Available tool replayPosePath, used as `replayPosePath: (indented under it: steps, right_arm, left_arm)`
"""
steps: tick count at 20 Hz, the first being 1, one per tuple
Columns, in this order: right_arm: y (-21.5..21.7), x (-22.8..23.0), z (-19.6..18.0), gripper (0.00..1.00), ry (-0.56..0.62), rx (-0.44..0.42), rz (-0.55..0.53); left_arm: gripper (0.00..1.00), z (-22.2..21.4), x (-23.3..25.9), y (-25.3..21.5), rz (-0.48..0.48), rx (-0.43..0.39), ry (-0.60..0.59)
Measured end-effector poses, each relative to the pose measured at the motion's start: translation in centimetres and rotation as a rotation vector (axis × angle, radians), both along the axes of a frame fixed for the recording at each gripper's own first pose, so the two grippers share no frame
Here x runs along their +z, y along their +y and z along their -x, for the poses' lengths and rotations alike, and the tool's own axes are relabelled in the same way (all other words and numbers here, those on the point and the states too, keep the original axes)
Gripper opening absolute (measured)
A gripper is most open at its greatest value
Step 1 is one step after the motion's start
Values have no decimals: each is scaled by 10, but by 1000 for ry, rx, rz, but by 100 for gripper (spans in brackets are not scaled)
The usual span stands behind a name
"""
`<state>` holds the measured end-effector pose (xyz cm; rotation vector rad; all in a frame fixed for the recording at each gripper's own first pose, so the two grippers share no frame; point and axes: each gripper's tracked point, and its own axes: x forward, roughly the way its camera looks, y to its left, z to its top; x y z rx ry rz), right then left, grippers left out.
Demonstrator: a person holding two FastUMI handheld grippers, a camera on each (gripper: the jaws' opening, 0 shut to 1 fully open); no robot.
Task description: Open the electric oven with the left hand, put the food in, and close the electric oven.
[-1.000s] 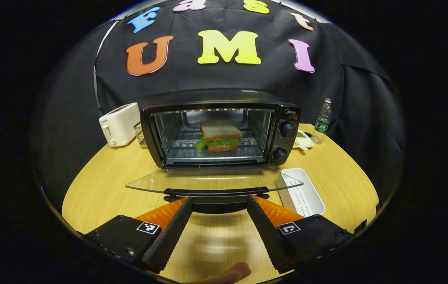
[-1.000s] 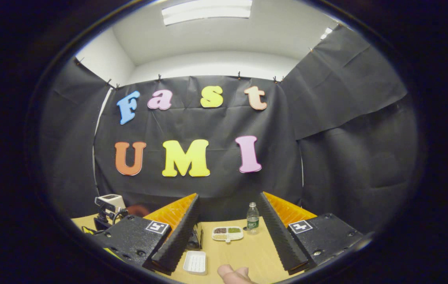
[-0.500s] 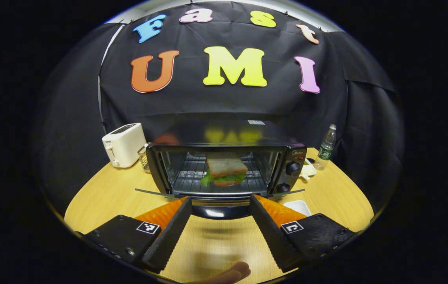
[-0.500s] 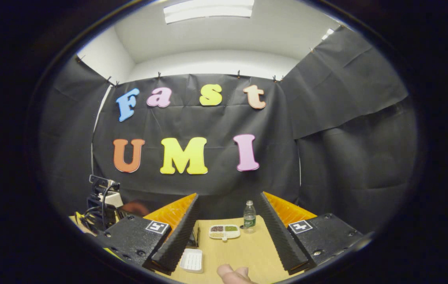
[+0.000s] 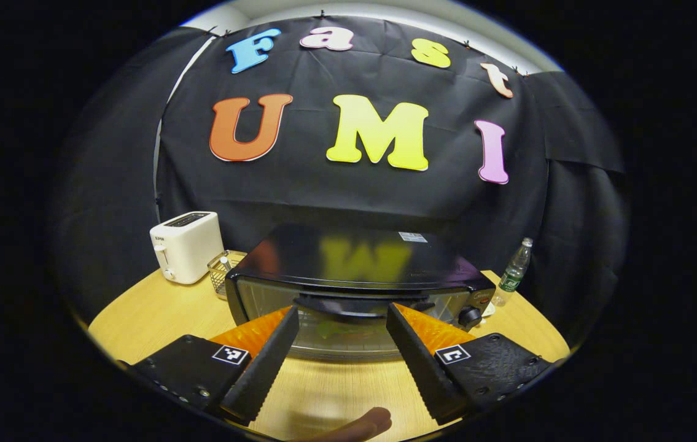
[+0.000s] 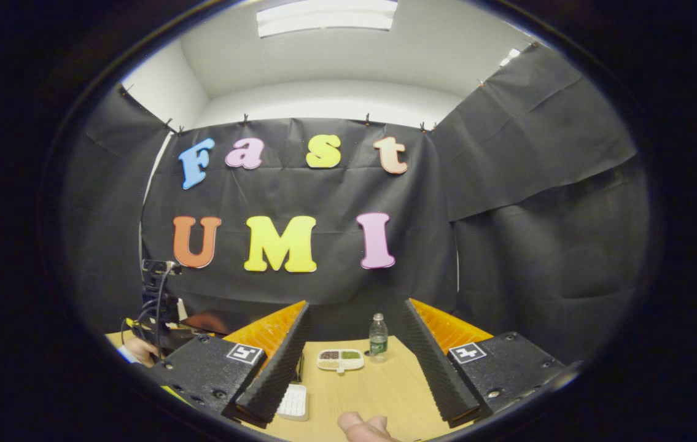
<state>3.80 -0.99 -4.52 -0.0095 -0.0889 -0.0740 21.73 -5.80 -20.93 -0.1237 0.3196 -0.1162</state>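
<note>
The black electric oven (image 5: 354,264) stands on the round wooden table (image 5: 139,307), seen from slightly above in the left gripper view. Its glass door is tipped up almost against the front. The door handle (image 5: 348,305) lies between the tips of my left gripper (image 5: 342,309), which is open, a finger on either side. The sandwich (image 5: 339,329) shows faintly green through the glass. My right gripper (image 6: 354,305) hangs open and holds nothing, aimed at the right end of the table.
A white toaster (image 5: 185,245) and a wire basket (image 5: 222,270) stand left of the oven, a water bottle (image 5: 515,270) to its right. In the right gripper view the bottle (image 6: 376,336), a divided snack dish (image 6: 340,360) and a white tray (image 6: 293,402) sit on the table.
The oven door has swung up from lying flat open to nearly shut. My left gripper rose with the handle. The right gripper view has drifted slightly to the right.
</note>
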Motion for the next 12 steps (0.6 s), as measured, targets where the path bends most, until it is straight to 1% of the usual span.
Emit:
replayPosePath:
  steps: [3,6,8,12]
  right_arm:
    - [0,-3,6,95,11,0,-19]
    - [1,-8,12,95,35,10,-30]
    - [3,-7,18,95,40,14,-32]
    - [3,-4,34,95,37,16,-22]
  left_arm:
    - [92,14,15,11,30,-10,-35]
    - [92,40,38,27,-1,0,-74]
    - [92,58,60,31,-17,2,-108]
    - [92,98,105,42,-41,33,-181]
